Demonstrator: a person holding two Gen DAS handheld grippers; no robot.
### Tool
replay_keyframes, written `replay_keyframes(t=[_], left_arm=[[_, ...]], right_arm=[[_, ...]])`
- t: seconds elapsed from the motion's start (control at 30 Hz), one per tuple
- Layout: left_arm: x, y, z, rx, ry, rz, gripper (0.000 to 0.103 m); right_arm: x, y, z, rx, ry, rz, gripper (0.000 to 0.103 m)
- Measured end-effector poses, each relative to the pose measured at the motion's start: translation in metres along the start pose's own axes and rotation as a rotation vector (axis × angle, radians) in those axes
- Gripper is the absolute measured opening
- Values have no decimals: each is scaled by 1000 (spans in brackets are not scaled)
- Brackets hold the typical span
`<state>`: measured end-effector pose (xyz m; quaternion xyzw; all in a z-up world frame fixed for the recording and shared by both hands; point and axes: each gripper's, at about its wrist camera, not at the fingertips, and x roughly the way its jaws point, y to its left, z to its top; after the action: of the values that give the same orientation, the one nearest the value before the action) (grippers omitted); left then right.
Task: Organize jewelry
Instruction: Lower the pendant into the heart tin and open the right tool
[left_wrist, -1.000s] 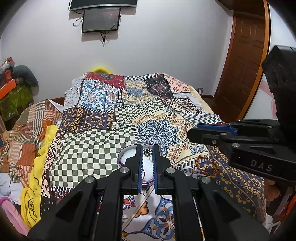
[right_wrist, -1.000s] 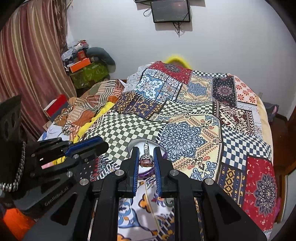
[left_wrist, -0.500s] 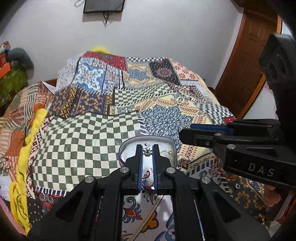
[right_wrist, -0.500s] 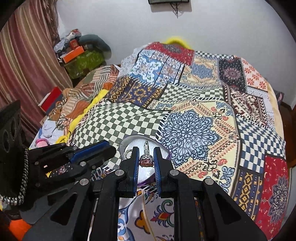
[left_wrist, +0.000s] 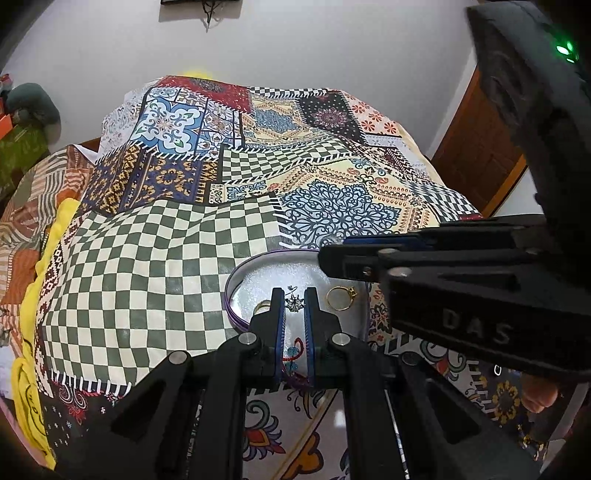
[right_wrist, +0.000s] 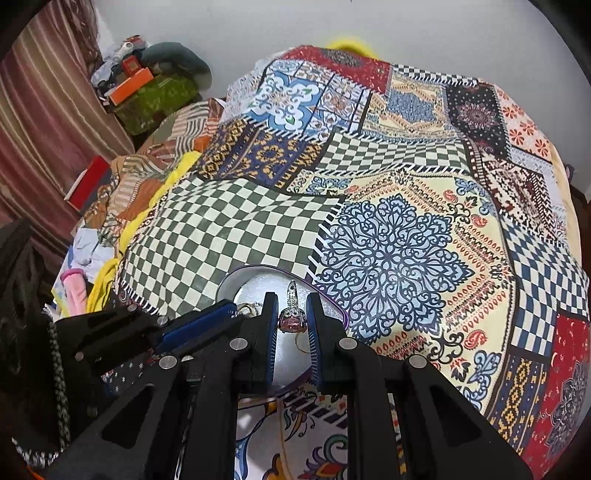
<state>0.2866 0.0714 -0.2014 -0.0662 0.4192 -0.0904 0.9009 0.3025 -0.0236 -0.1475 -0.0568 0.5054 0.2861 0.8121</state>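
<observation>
A silver tray with a purple rim (left_wrist: 240, 275) (right_wrist: 236, 280) lies on the patchwork bedspread. My left gripper (left_wrist: 294, 304) is shut on a small silver star-shaped earring (left_wrist: 294, 302) and holds it over the tray. A gold ring (left_wrist: 341, 297) lies in the tray to its right, and another gold piece (left_wrist: 262, 304) shows beside the left finger. My right gripper (right_wrist: 291, 321) is shut on a silver ring with a pink stone (right_wrist: 291, 320), also over the tray. The right gripper's body (left_wrist: 461, 295) crosses the left wrist view.
The patchwork bedspread (left_wrist: 258, 177) (right_wrist: 388, 221) covers the bed. Piled clothes and boxes (right_wrist: 147, 92) sit at the far left by a striped curtain (right_wrist: 44, 110). A wooden door (left_wrist: 476, 147) stands at the right.
Both grippers have moved forward and down over the tray, each still holding its piece. The tray now looks larger and closer.
</observation>
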Motion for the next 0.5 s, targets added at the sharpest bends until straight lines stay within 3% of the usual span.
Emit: replay_keyframes(t=[0.5], left_arm=[[-14,-9,-7,27,14,19,9]], right_arm=[[5,-2,-2,31,32,5,15]])
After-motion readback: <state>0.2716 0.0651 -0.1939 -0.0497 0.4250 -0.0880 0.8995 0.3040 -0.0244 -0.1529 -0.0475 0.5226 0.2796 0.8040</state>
